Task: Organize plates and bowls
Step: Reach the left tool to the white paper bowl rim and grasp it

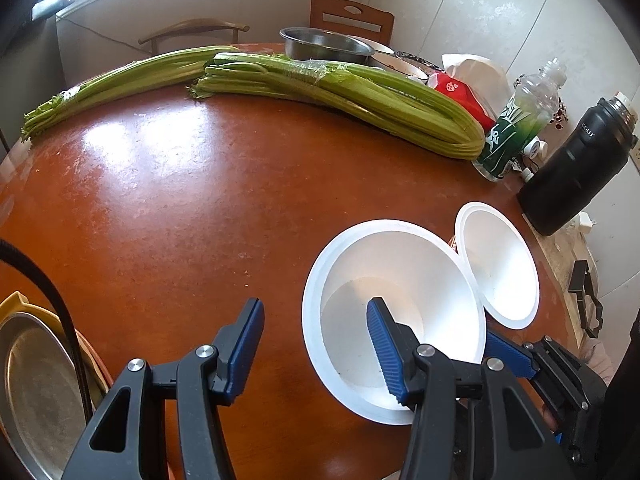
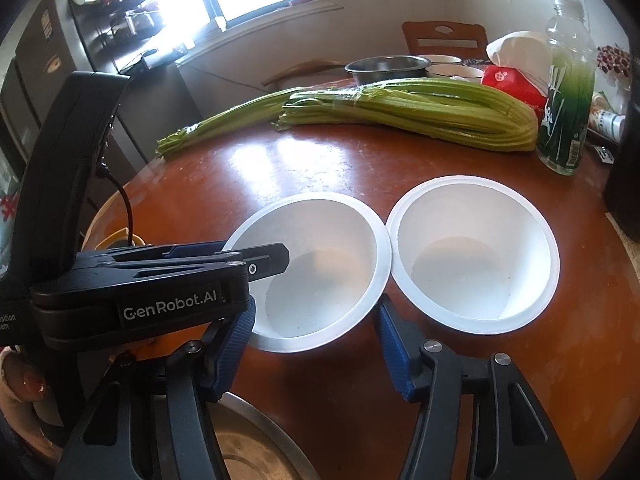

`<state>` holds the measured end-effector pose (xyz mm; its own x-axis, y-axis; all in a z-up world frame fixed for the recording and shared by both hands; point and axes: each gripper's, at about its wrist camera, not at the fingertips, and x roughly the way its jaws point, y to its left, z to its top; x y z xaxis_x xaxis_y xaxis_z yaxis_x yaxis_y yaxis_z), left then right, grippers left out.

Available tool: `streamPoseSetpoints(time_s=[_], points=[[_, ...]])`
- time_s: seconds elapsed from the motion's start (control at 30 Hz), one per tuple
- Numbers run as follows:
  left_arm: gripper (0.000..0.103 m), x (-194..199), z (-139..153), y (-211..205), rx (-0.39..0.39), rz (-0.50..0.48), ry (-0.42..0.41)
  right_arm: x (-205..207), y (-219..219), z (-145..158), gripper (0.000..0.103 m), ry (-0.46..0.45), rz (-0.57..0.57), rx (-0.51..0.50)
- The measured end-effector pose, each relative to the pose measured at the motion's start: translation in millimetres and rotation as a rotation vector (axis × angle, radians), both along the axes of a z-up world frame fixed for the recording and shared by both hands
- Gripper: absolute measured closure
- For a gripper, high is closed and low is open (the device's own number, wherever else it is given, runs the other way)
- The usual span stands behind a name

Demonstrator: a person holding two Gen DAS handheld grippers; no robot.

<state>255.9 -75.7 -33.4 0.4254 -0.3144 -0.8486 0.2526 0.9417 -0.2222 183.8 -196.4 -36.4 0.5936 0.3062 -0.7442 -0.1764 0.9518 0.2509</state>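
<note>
On a round brown table, two white bowls sit rim to rim, not yet stacked. One left gripper finger reaches inside the nearer bowl, jaws unclenched; the right gripper straddles its near rim, grasping nothing. Metal plates wait at the table's edge; sorting has barely started.

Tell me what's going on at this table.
A person is working with two handheld grippers on a pair of white bowls that sit side by side on the brown table. The left gripper is open, with one finger inside the nearer bowl and the other outside its rim. The right gripper straddles that bowl's near edge; whether it presses is unclear. The second bowl is untouched.
</note>
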Motion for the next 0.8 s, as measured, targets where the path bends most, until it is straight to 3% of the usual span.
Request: streamPoseSetpoints(time_s=[0.3, 0.8], points=[[0.052, 0.5, -4.1, 0.8, -0.091, -0.033, 0.045, -4.4, 13.0, 1.0, 0.043, -0.017, 0.053, -0.005], [0.056, -10.4, 9.1, 6.4, -0.100, -0.015, 0.009, -14.4, 13.1, 12.1, 0.043, -0.051, 0.068, -0.008]])
